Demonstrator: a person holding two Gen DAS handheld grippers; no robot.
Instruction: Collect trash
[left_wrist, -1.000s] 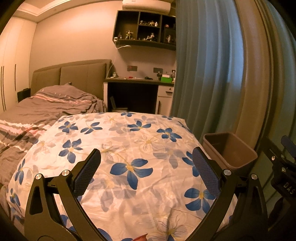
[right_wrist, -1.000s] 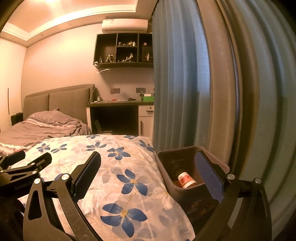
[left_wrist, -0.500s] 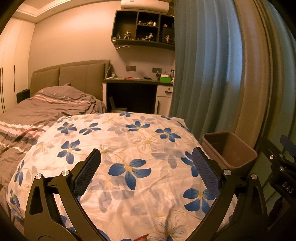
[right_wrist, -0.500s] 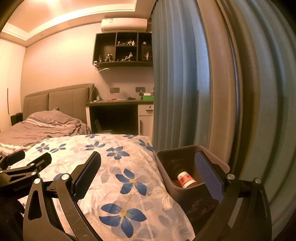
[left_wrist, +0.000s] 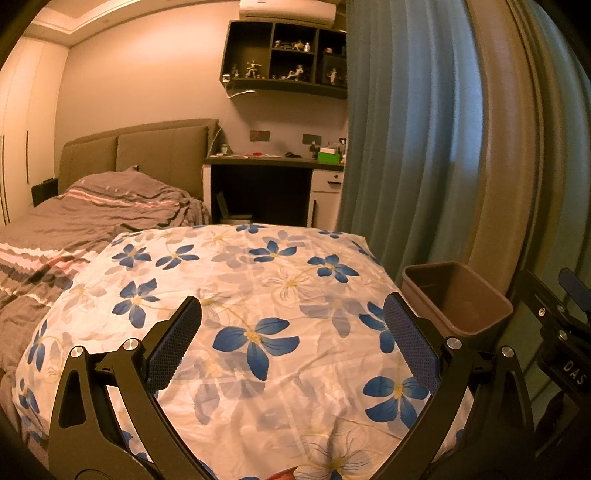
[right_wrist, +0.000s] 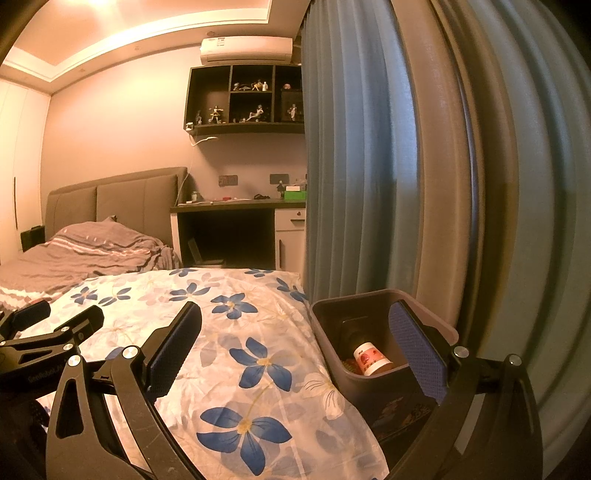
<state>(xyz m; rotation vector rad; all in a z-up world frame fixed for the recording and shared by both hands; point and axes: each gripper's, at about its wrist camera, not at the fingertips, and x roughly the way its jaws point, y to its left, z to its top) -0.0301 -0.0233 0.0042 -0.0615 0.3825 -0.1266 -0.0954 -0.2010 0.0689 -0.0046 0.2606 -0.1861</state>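
A brown plastic bin (left_wrist: 458, 299) (right_wrist: 354, 310) stands on the floor between the bed and the curtain. Inside it lies a small cup with a red and white label (right_wrist: 371, 358) beside other dark trash. My left gripper (left_wrist: 293, 328) hovers open over the flowered cover (left_wrist: 258, 288), with nothing between its fingers. My right gripper (right_wrist: 295, 332) is open too, held above the bed's right edge, its right finger (right_wrist: 417, 343) in front of the bin. Something small and red (left_wrist: 282, 472) peeks in at the bottom edge of the left wrist view.
A grey striped duvet (left_wrist: 92, 210) covers the bed's far end below a padded headboard (left_wrist: 147, 155). A desk (left_wrist: 273, 162) and a wall shelf with figurines (left_wrist: 288, 70) stand at the back. Blue and beige curtains (right_wrist: 369, 166) hang close on the right.
Both views have risen slightly, so the room sits a little lower in frame. Both grippers stay open and empty.
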